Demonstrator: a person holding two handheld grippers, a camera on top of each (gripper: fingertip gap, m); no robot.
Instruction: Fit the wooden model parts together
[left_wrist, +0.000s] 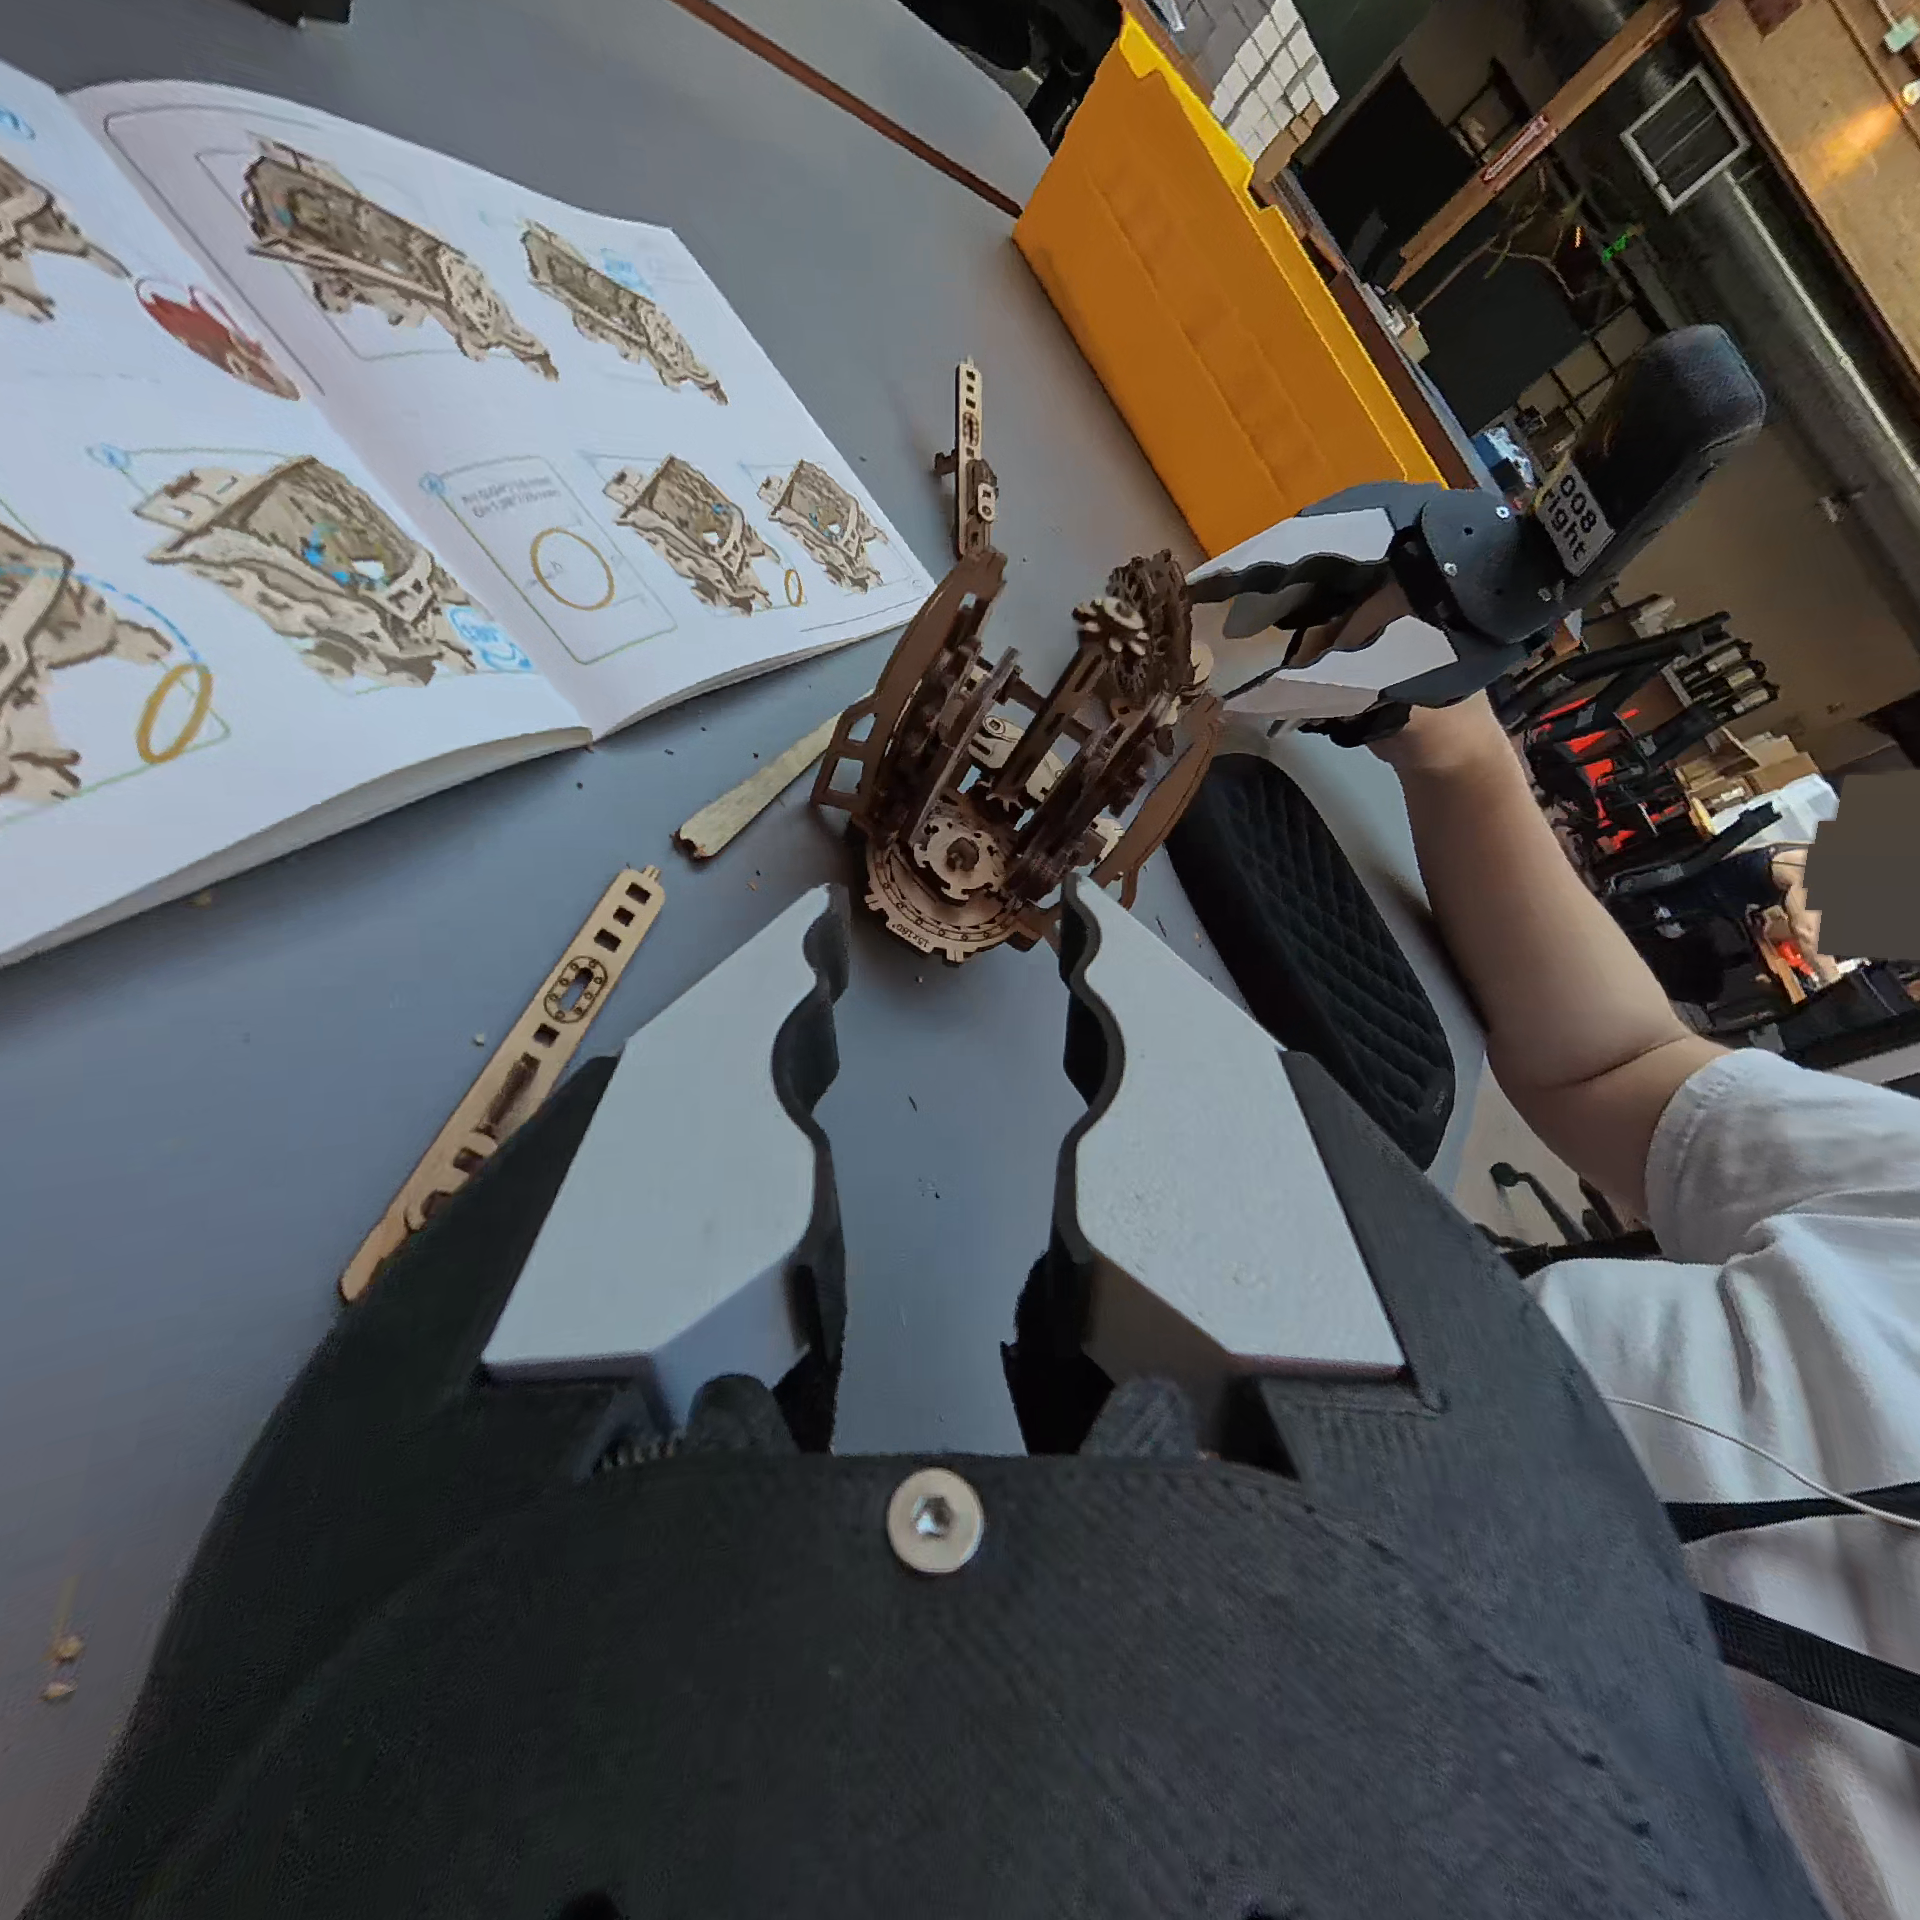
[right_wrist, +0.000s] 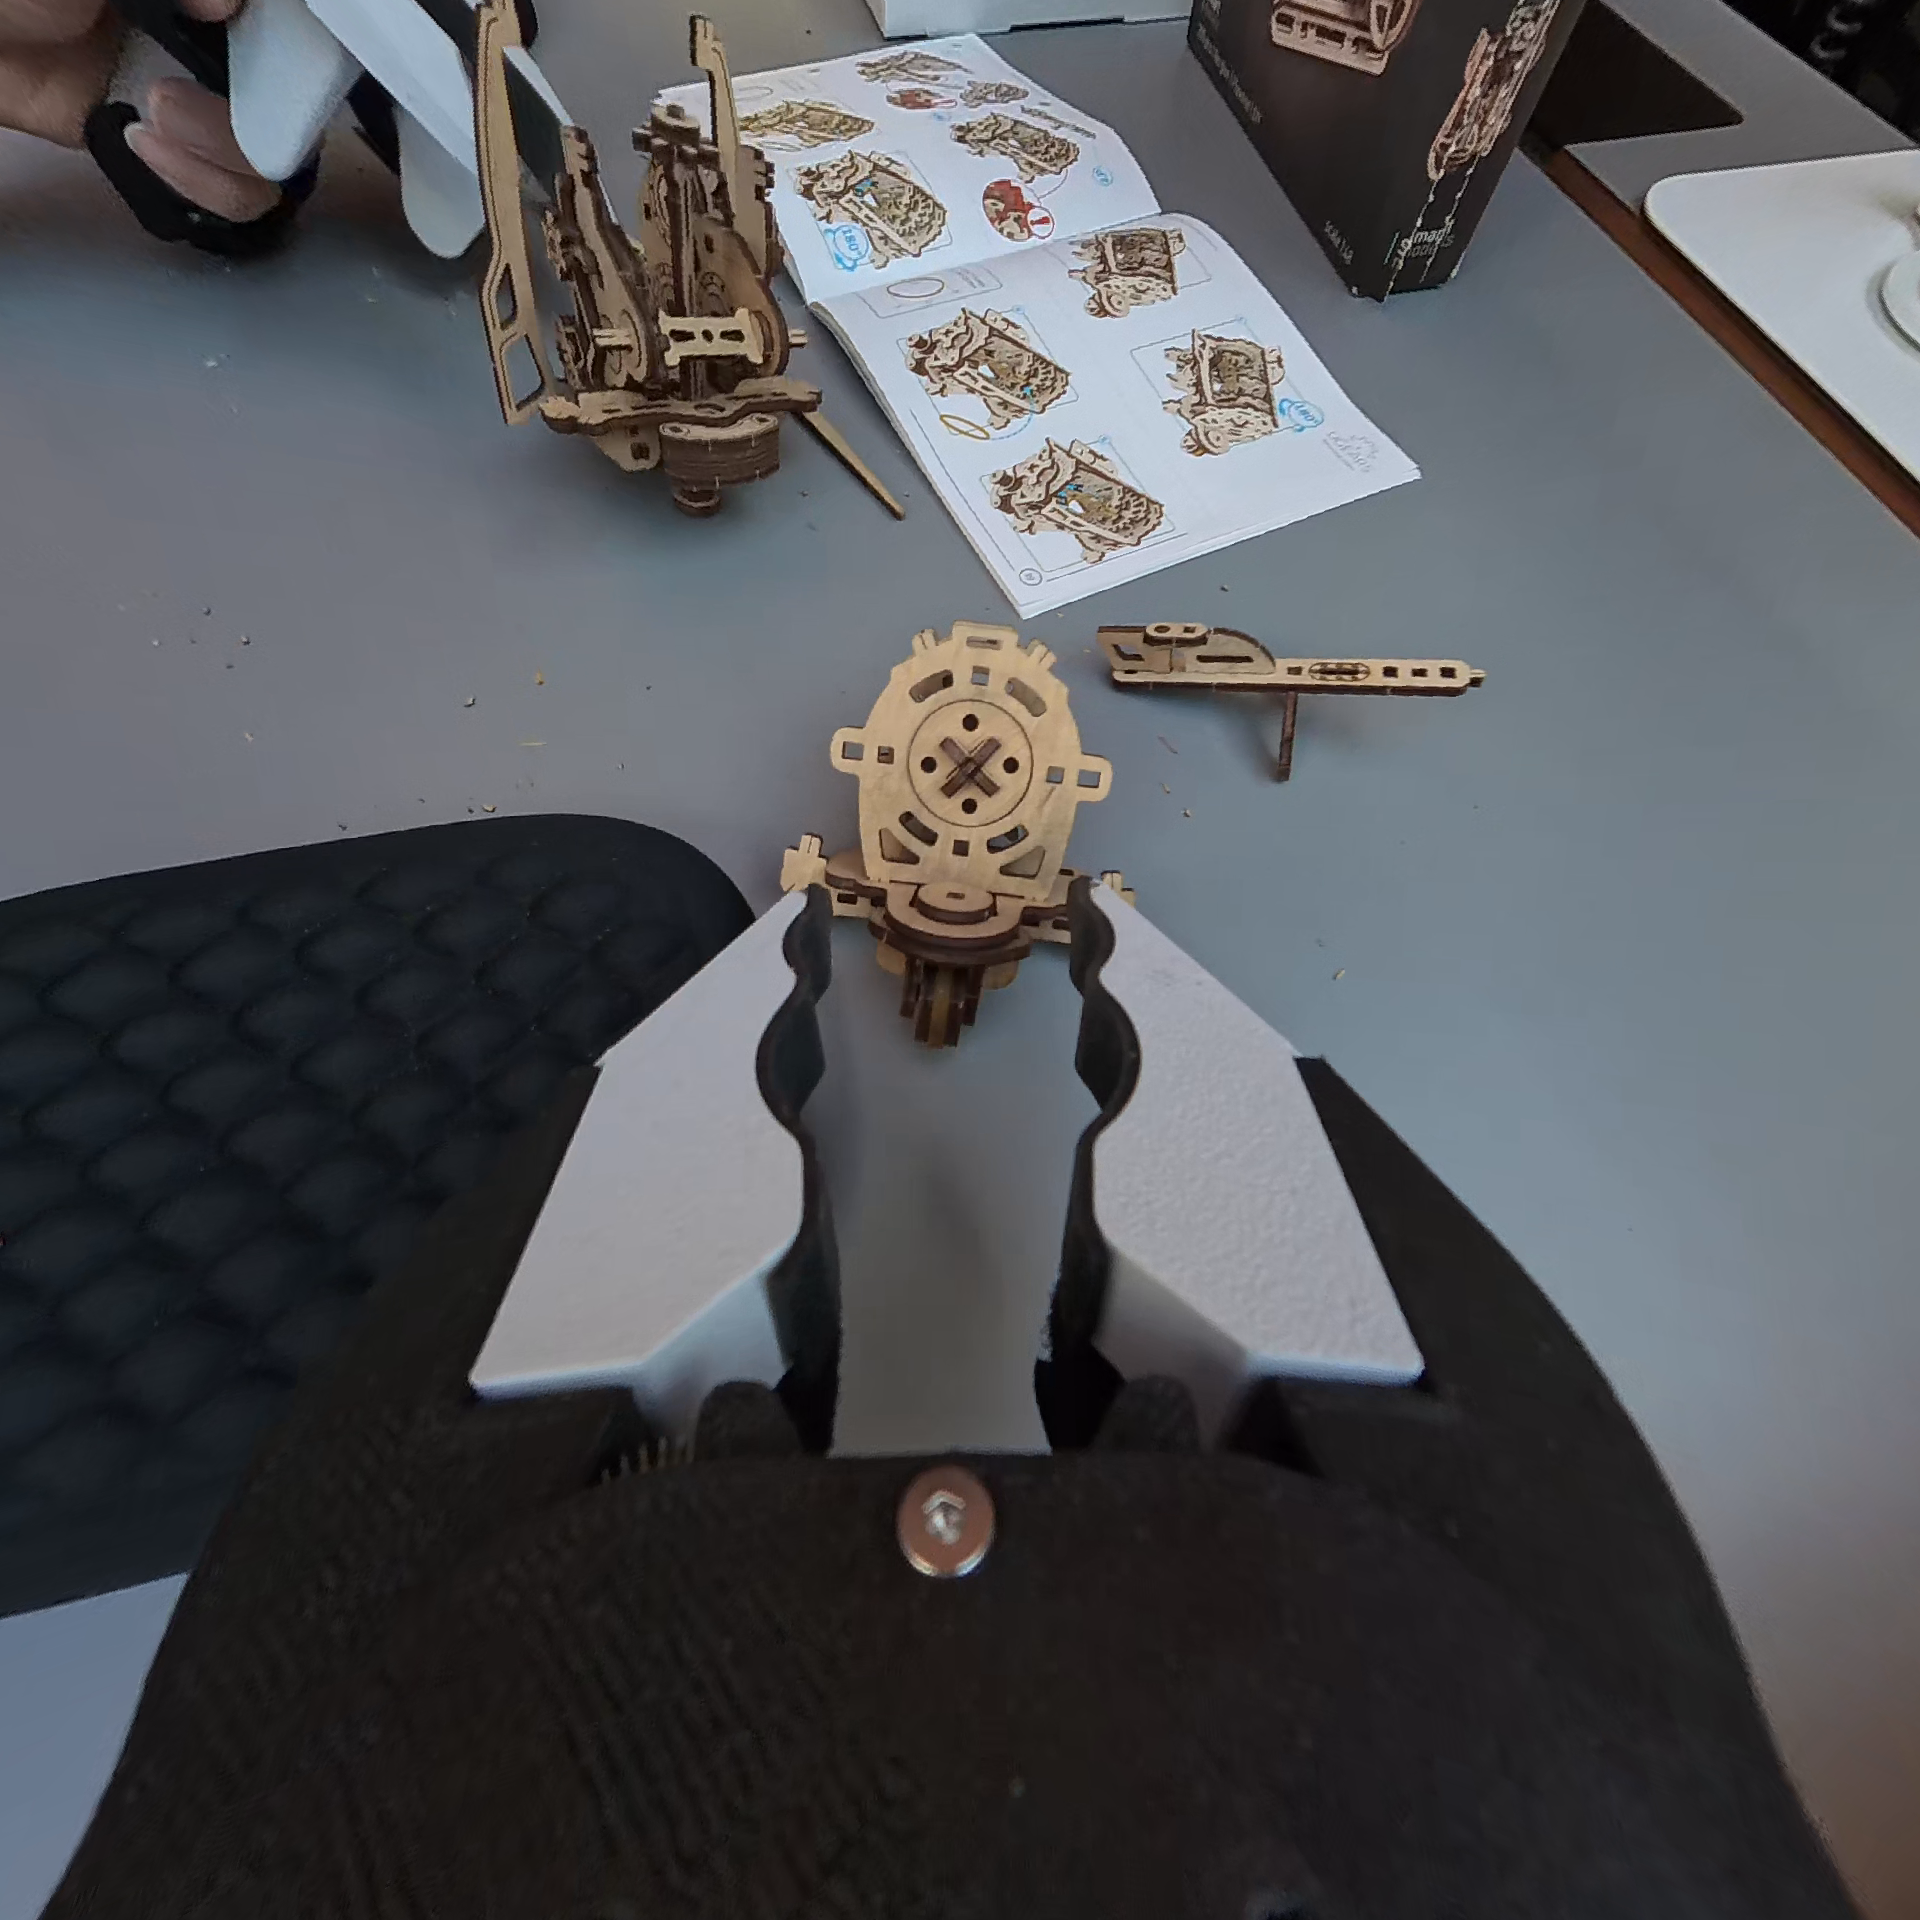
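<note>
The part-built wooden model (left_wrist: 966, 748) stands tilted on the grey table, and it also shows in the right wrist view (right_wrist: 644, 312). My left gripper (left_wrist: 956, 909) is closed on the model's round toothed base, one fingertip on each side. Its white fingers (right_wrist: 436, 135) show behind the model in the right wrist view. My right gripper (right_wrist: 948, 904) is shut on the foot of an oval wooden plate part (right_wrist: 971, 769) and holds it upright above the table, short of the model. The right gripper (left_wrist: 1210, 634) and its part (left_wrist: 1132, 623) show close beside the model's top.
An open instruction booklet (left_wrist: 364, 468) (right_wrist: 1091, 343) lies beside the model. Loose wooden pieces lie nearby: a slotted strip (left_wrist: 540, 1039), a plain stick (left_wrist: 758, 779) and a lever part (right_wrist: 1288, 670). A black quilted pad (right_wrist: 260, 1039), a yellow bin (left_wrist: 1195, 312), a dark box (right_wrist: 1403, 135) and a white tray (right_wrist: 1787, 239) border the area. The left gripper's tips are roughly 20 cm from the right gripper's. My right tips are about 20 cm from the plain stick (left_wrist: 758, 779), my left tips only 5 cm.
</note>
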